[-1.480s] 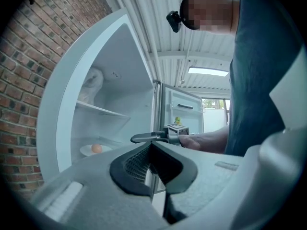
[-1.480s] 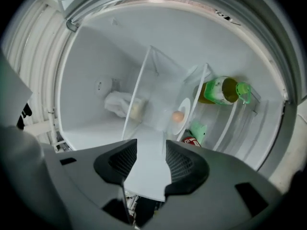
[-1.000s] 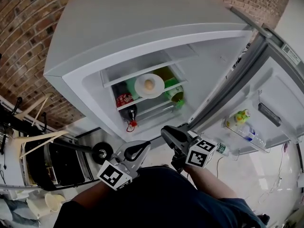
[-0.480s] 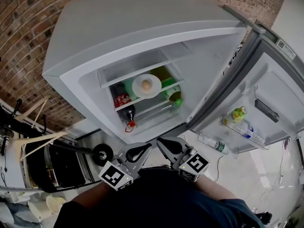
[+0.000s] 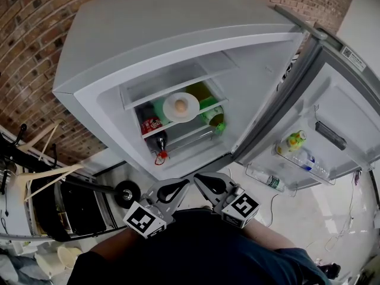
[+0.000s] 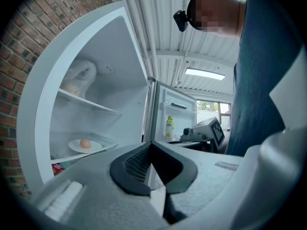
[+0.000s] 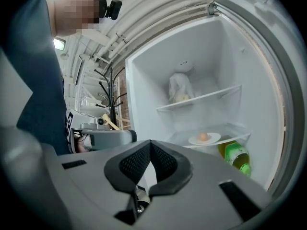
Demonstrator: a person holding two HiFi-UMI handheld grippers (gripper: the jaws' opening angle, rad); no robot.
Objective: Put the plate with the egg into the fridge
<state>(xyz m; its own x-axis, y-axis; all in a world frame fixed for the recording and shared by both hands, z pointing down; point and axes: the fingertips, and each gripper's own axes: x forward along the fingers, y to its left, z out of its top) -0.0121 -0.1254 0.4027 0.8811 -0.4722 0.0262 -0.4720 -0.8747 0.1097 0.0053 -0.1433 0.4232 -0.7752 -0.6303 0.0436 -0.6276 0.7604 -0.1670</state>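
The white plate (image 5: 181,107) with a brown egg (image 5: 182,105) on it rests on a shelf inside the open fridge (image 5: 178,46). The plate (image 6: 84,145) also shows low left in the left gripper view, and the plate (image 7: 204,138) right of centre in the right gripper view. Both grippers hang low in front of the fridge, close to the person's body. My left gripper (image 5: 181,184) is shut with nothing in it, its tips (image 6: 150,143) meeting. My right gripper (image 5: 199,177) is shut and empty too, jaws touching at the tip (image 7: 150,143).
The fridge door (image 5: 332,111) stands open at the right, with bottles (image 5: 295,141) in its rack. A green bottle (image 5: 214,116) and a red can (image 5: 152,125) sit under the plate's shelf. A bagged item (image 7: 180,89) lies on the upper shelf. Brick wall (image 5: 29,34) at the left, a coat rack (image 7: 106,99) behind.
The right gripper has shut its jaws and drawn back down from the fridge toward the body, beside the left gripper. The plate stays on the shelf.
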